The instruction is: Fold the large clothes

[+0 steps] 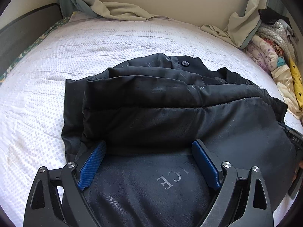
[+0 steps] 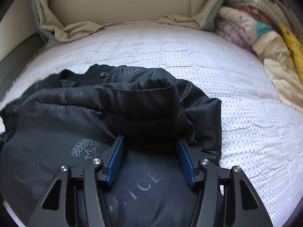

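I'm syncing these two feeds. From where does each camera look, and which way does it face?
Left wrist: sits on the left gripper, looks forward over the black jacket across the white mattress; both blue-padded fingers show, spread.
Right wrist: sits on the right gripper, same direction; its fingers show, spread over the jacket's folded edge.
Shared: jacket, mattress, folded blankets on the right.

Jacket (image 1: 170, 113): black padded cloth, faint sheen, grey print. Bed cover (image 1: 56, 56): white dotted, textured cloth. Gripper pads (image 1: 92, 164): blue ribbed plastic.
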Available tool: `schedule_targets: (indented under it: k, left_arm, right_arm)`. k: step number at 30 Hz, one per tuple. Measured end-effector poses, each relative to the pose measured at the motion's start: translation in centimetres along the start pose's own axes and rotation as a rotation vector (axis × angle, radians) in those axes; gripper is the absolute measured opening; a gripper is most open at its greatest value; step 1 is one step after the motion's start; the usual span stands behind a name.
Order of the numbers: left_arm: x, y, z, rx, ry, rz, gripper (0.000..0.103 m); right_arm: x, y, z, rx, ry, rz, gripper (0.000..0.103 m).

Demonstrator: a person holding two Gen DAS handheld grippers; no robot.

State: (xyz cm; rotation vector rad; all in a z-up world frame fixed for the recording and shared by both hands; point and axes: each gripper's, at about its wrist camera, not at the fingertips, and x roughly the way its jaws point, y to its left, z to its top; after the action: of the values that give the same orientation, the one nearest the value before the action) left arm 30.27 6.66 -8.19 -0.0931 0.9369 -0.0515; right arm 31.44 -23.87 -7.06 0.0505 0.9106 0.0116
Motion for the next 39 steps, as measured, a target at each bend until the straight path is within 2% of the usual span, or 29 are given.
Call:
schedule_targets:
  k: [4, 7, 12, 16, 24, 30, 34, 39]
  left_arm:
    - [-1.1, -0.3, 0.5, 0.018, 0.011, 0.022, 0.095]
    - [-2.1, 0.0, 1.3, -0.013, 0.033, 0.009, 0.095]
    - [-5.0, 1.2, 2.2, -0.105, 0.008, -0.089, 0.095]
    - [-6.8, 3.1, 2.3, -0.196, -0.002, -0.162, 0.095]
    - [-7.7, 7.3, 2.1, -0.358, 0.033, -0.257, 0.096]
    - [-6.8, 10.8, 1.0, -0.501, 0.103, -0.305, 0.096]
    - [-6.9, 12.0, 0.4, -0.540, 0.115, -0.324, 0.096]
    - [-5.8, 13.4, -0.9, -0.592, 0.168, -0.369, 0.096]
  right_arm:
    - [-1.6, -0.6, 1.2, 0.050, 0.046, 0.036, 0.059]
    - [-3.9, -0.6, 1.9, 0.057, 0.017, 0.050, 0.063]
    - [-7.9, -1.1, 2.7, 0.110, -0.062, 0.122, 0.063]
    - [-10.2, -0.8, 2.6, 0.113, -0.089, 0.183, 0.063]
    - [-10.7, 1.5, 1.9, 0.043, -0.067, 0.233, 0.063]
    - [-10.5, 3.7, 1.2, -0.083, -0.078, 0.195, 0.063]
    - [-10.4, 4.0, 0.9, -0.092, -0.064, 0.223, 0.063]
    - [-10.2, 3.7, 0.8, -0.073, -0.054, 0.231, 0.063]
